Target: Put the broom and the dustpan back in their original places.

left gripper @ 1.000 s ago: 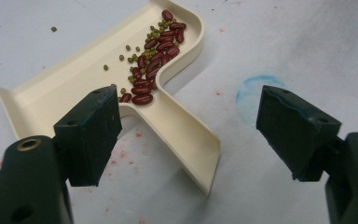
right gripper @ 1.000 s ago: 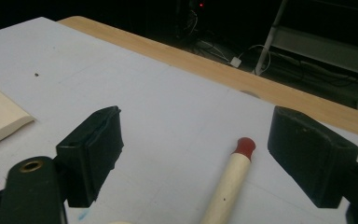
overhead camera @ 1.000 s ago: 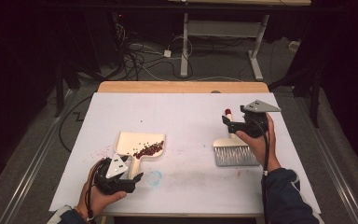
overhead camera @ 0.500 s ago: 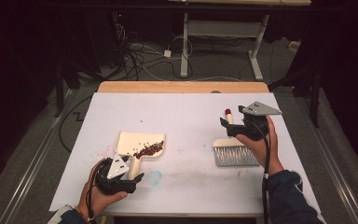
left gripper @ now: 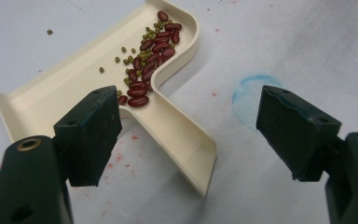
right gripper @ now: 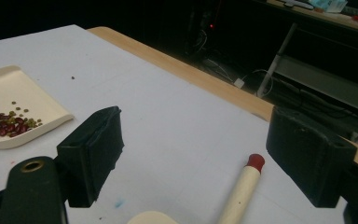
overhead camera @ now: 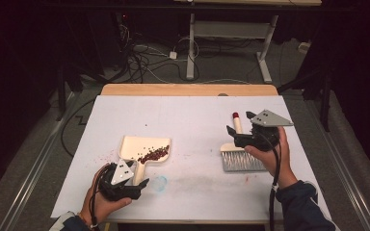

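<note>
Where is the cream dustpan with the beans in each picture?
High view: the dustpan lies left of centre, just ahead of the left gripper.
Left gripper view: it runs from upper middle down to the centre, handle between the open jaws.
Right gripper view: its corner sits at the left edge.
Shared landmark: the red beans piled inside it.

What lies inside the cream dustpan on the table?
The dustpan holds a pile of red beans mixed with small green beans against its back wall. One jaw of the left hand-held gripper hides part of the pan floor.

Dim room, evenly lit tabletop, slight softness.
</note>
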`<move>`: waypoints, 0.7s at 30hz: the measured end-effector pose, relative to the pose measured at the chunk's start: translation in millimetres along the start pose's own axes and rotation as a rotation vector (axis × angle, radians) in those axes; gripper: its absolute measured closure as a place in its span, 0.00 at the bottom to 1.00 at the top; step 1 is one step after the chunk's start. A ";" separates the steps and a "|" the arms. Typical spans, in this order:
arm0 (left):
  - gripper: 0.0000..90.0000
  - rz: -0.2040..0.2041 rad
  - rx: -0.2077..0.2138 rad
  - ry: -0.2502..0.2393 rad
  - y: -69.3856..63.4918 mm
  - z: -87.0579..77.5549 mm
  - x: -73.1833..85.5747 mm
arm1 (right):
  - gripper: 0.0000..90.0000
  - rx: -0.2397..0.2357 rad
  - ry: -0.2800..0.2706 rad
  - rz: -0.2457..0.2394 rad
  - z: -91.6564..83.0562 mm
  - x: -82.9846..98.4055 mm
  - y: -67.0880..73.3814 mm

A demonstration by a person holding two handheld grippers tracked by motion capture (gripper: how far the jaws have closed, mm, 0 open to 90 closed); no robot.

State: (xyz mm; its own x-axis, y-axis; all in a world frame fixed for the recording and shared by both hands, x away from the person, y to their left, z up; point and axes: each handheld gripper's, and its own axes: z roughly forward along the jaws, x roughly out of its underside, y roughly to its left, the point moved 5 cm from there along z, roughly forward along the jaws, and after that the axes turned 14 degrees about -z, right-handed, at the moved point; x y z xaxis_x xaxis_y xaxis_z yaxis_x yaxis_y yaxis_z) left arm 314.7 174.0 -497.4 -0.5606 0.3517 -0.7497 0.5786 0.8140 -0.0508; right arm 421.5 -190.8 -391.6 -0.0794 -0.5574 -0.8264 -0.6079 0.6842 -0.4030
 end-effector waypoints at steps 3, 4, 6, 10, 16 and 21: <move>0.23 0.003 0.001 0.006 -0.3 0.7 0.3 | 0.21 0.002 0.000 -0.010 -2.7 0.4 1.5; 0.23 0.004 0.002 0.006 -0.6 0.7 0.3 | 0.21 0.003 0.004 -0.013 -3.5 0.9 2.0; 0.23 0.006 0.001 0.004 -0.8 0.4 0.2 | 0.21 0.006 0.004 -0.019 -5.3 1.6 3.0; 0.23 0.006 0.000 0.004 -0.3 0.2 0.3 | 0.21 0.010 -0.002 -0.033 -10.4 2.3 5.2; 0.23 0.010 0.000 0.008 -0.6 0.6 0.7 | 0.21 0.014 -0.019 -0.053 -19.0 3.6 8.9; 0.23 0.012 -0.003 0.008 -0.4 0.5 0.9 | 0.21 0.012 -0.020 -0.070 -24.9 7.2 13.4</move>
State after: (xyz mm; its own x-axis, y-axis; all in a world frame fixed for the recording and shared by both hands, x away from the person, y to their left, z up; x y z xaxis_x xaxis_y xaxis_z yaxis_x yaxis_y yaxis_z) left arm 314.3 173.7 -498.4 -0.5583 0.3653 -0.7449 0.5838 0.8109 -0.0399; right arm 393.2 -197.3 -393.1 -0.0211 -0.5947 -0.8037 -0.6017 0.6496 -0.4649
